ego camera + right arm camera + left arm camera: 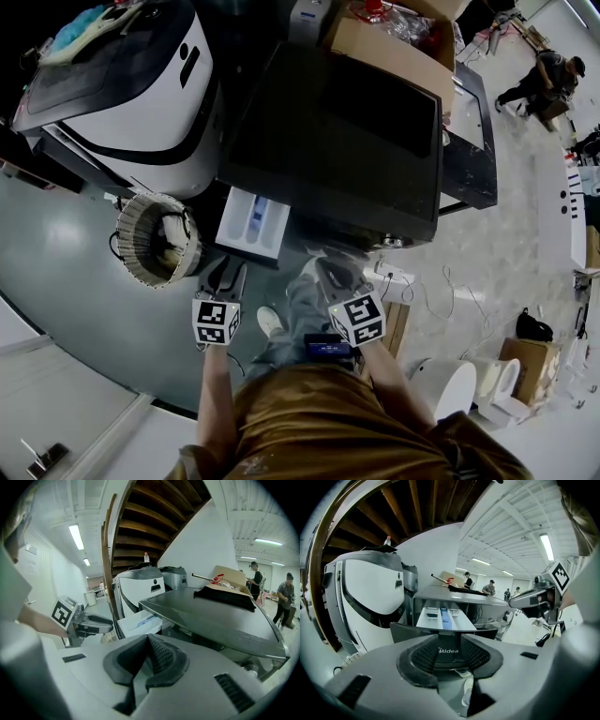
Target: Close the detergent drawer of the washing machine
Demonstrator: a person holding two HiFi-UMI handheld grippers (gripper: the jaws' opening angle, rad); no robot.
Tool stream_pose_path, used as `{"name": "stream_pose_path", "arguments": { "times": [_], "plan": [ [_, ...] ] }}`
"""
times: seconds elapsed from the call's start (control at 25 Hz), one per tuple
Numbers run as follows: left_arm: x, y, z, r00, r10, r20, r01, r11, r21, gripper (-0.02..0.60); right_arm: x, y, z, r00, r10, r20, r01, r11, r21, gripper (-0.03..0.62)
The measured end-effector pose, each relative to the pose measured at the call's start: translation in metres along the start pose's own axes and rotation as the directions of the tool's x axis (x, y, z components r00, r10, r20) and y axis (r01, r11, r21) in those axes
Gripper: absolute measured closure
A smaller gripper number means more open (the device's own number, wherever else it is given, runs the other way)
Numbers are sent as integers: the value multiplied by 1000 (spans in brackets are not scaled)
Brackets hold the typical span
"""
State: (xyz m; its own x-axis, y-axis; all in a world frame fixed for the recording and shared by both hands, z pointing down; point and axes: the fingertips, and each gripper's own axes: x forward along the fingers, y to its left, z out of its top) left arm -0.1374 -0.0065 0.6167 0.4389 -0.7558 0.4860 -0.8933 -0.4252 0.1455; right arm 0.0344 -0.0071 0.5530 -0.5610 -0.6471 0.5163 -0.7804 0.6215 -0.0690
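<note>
- The drawer (251,225) sticks out of the front of the dark washing machine (328,131), near its left end. It is pulled open. Inside it is white with a blue part.
- The left gripper (228,274) sits right in front of the drawer. Its jaws are wide apart.
- In the left gripper view, the drawer's dark front shows in the gap between the two jaws, very close to their tips. It is not clear if they touch it.
- The right gripper (326,264) is off to the right of the drawer, in front of the washing machine. Its jaws meet at the tips, and nothing is in them.
- A round basket (155,239) stands on the floor just left of the drawer.
</note>
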Motion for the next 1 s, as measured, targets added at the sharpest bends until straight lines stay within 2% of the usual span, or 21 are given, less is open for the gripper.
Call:
{"name": "stream_pose_path", "arguments": {
  "times": [0.32, 1.0],
  "plan": [
    [3, 0, 0, 1000, 28, 4, -28, 1000, 2, 430, 4, -5, -1, 1000, -3, -5, 3, 1000, 9, 582],
    [6, 1, 3, 1000, 12, 9, -12, 1000, -8, 428, 7, -12, 1, 1000, -13, -9, 13, 1000, 14, 582]
  ]
}}
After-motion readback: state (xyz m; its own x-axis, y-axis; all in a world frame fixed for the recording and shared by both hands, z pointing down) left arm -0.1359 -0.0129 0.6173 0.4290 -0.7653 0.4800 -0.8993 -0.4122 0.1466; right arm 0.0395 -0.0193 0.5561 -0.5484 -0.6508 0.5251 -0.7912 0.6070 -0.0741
